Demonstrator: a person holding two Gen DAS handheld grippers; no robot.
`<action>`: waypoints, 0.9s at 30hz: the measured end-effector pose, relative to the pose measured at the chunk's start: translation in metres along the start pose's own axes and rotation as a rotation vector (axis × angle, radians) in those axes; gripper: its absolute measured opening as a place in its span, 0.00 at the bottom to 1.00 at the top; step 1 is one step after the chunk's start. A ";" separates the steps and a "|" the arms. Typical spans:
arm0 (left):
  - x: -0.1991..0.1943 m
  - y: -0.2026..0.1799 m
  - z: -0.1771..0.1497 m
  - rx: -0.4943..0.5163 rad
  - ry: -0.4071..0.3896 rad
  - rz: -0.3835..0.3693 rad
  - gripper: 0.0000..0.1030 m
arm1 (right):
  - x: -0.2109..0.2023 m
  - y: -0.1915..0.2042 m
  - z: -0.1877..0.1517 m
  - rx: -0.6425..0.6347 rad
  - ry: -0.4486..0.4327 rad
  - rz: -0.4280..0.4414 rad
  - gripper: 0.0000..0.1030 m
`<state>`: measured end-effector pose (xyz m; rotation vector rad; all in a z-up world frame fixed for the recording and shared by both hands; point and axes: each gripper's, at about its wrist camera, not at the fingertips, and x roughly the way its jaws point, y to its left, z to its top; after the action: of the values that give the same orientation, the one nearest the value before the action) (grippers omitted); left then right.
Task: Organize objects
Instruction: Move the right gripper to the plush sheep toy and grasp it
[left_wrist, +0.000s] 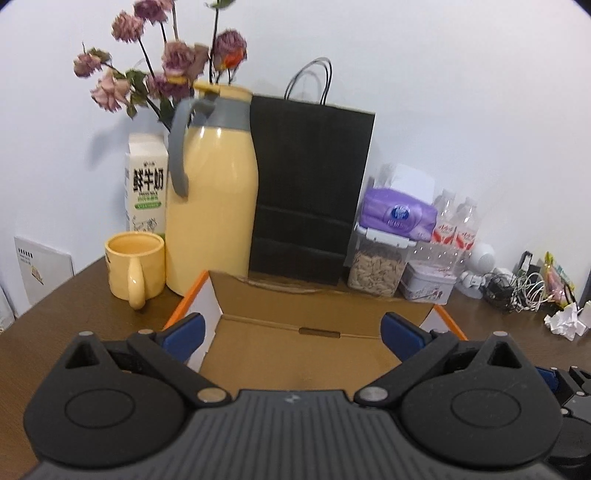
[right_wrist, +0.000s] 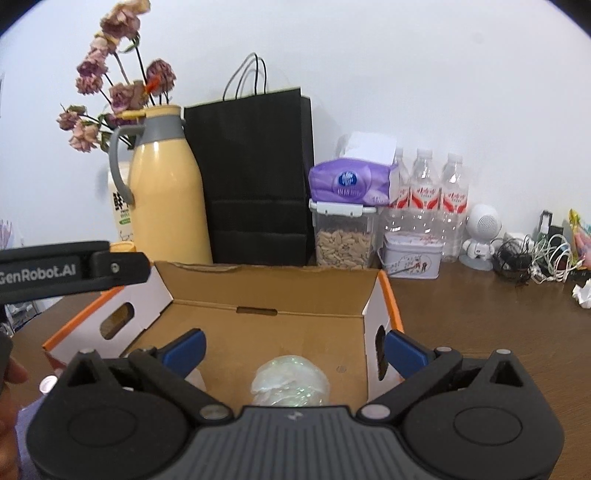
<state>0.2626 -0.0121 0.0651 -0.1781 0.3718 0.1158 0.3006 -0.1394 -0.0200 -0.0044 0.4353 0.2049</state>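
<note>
— So, what are the fingers doing?
— Both pairs are spread wide with nothing between them. The left gripper (left_wrist: 291, 328) hangs over the cardboard box (left_wrist: 306, 354), and the right gripper (right_wrist: 293, 349) hangs over the same box too.
— And what's in the box?
— A clear crinkled plastic bundle (right_wrist: 290, 384) lies on its floor, just below the right fingers (right_wrist: 184, 349). The box is open, with orange edges, standing on the brown table (right_wrist: 480, 314).
— Behind it?
— A yellow jug (left_wrist: 212, 192) and a yellow mug (left_wrist: 135, 267) at the left, a black paper bag (left_wrist: 310, 188) in the middle, then a jar of seeds (right_wrist: 343, 240) with a purple tissue pack (right_wrist: 351, 181) on top, beside water bottles (right_wrist: 424, 192).
</note>
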 end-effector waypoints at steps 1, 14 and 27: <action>-0.006 0.001 0.001 0.001 -0.006 -0.002 1.00 | -0.005 0.000 0.001 -0.003 -0.008 0.001 1.00; -0.081 0.026 -0.006 0.044 -0.020 -0.001 1.00 | -0.081 -0.001 -0.015 -0.034 -0.077 0.022 1.00; -0.131 0.064 -0.035 0.051 0.033 0.094 1.00 | -0.130 -0.021 -0.061 0.001 0.015 0.001 1.00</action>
<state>0.1193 0.0329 0.0717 -0.1120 0.4158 0.1955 0.1644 -0.1885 -0.0220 -0.0050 0.4508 0.2062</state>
